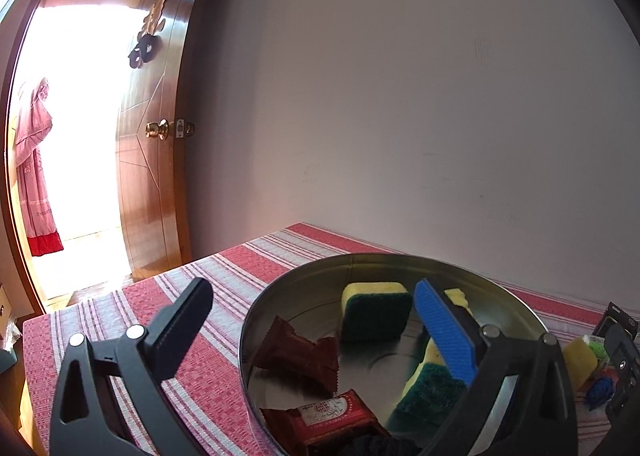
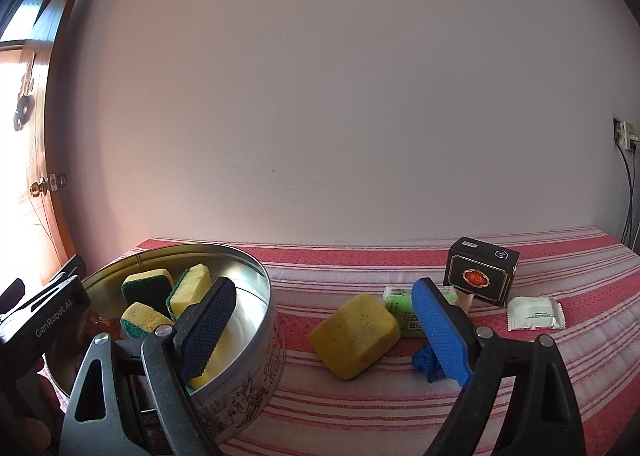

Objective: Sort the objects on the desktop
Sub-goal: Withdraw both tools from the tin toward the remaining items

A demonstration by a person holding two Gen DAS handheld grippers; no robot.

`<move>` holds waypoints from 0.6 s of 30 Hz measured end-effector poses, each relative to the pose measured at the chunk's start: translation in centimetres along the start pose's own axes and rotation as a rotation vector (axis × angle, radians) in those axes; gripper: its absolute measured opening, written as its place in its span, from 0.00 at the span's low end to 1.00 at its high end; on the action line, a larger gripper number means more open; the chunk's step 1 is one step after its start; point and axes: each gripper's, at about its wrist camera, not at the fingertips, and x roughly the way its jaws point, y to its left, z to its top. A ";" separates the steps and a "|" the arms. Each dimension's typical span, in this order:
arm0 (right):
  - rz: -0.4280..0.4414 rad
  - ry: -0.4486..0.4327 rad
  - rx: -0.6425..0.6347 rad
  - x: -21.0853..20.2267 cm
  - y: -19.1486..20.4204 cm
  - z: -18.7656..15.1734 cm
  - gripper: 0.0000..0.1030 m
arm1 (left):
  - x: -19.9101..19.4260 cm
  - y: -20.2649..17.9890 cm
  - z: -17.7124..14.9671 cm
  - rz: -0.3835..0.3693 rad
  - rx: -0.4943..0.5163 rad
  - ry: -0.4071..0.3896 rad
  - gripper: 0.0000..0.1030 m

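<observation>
A round metal tin [image 1: 316,276] [image 2: 264,288] stands on the red striped tablecloth. It holds several yellow-green sponges [image 1: 376,310] [image 2: 146,288] and red snack packets [image 1: 296,354]. My left gripper [image 1: 316,336] is open and empty, above the tin's left rim. My right gripper [image 2: 332,332] is open and empty, above a yellow sponge [image 2: 354,334] lying on the cloth right of the tin. A blue crumpled item [image 2: 426,362], a green packet [image 2: 402,308], a black box [image 2: 482,270] and a white sachet [image 2: 534,314] lie to the right.
The table stands against a white wall. An open wooden door [image 1: 154,144] is at the left beyond the table's edge. A wall socket with cables [image 2: 624,136] is at the far right.
</observation>
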 end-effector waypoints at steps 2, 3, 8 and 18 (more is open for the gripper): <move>-0.013 0.004 -0.015 -0.1 -0.8 0.0 0.89 | -0.5 -0.3 -0.1 -0.031 0.007 -0.004 0.99; -0.016 0.007 -0.020 -0.2 -1.3 0.0 0.89 | -0.8 -0.5 -0.2 -0.050 0.011 -0.006 0.99; -0.043 0.017 -0.031 -1.0 -4.4 0.0 0.89 | -2.4 -1.8 -0.5 -0.116 0.053 -0.015 0.99; -0.196 -0.006 -0.030 -2.2 -13.6 0.5 0.89 | -5.8 -5.6 -1.4 -0.283 0.131 -0.034 0.99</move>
